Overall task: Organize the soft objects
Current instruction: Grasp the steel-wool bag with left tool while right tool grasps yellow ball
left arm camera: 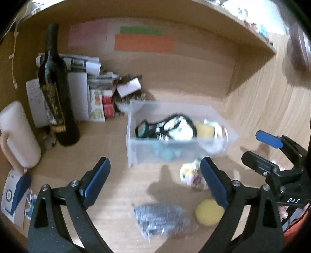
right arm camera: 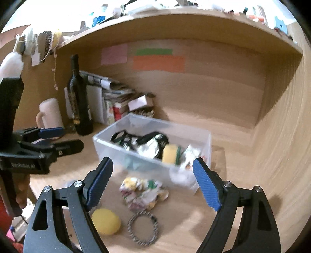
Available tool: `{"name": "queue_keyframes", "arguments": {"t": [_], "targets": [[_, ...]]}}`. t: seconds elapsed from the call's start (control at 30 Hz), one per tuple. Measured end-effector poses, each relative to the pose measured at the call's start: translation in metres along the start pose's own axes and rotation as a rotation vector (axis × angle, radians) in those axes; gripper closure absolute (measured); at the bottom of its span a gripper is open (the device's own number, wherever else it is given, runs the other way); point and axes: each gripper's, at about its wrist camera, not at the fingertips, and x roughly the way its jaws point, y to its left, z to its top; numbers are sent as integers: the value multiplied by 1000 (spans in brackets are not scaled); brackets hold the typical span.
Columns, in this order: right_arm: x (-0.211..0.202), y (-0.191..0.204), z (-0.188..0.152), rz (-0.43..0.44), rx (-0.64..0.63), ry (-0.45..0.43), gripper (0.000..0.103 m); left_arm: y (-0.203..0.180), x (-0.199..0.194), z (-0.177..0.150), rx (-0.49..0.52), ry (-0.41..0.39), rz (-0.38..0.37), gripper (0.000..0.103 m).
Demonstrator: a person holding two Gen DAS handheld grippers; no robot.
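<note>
A clear plastic bin (left arm camera: 134, 151) (right arm camera: 108, 149) stands on the wooden desk and holds a black-and-white cloth item (left arm camera: 175, 128) (right arm camera: 149, 143), a yellow sponge (left arm camera: 204, 129) (right arm camera: 169, 153) and other soft things. In front of it lie a floral scrunchie (left arm camera: 191, 175) (right arm camera: 141, 191), a yellow ball (left arm camera: 209, 212) (right arm camera: 106, 220), a grey packet (left arm camera: 161, 219) and a zebra-patterned ring (right arm camera: 142, 227). My left gripper (left arm camera: 155, 184) is open and empty above these. My right gripper (right arm camera: 153, 184) is open and empty over the scrunchie; it also shows at the right of the left wrist view (left arm camera: 262, 153).
A dark wine bottle (left arm camera: 56, 91) (right arm camera: 79, 101), a pale jug (left arm camera: 17, 136) (right arm camera: 49, 114) and a stack of papers and boxes (left arm camera: 93, 93) (right arm camera: 116, 103) stand at the back left. The desk's side wall (right arm camera: 281, 146) rises on the right. A shelf (right arm camera: 175, 17) hangs overhead.
</note>
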Motion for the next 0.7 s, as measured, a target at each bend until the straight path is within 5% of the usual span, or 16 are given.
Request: {"name": "queue_keyframes", "arguments": {"t": [0.4,0.7], "targets": [[17,28,-51,123,13,131,21,-5,6,-59,24,111,17,8],[30,41,-69,189,-12,214,42,1,23,-74,-19,171,-17,15]]}}
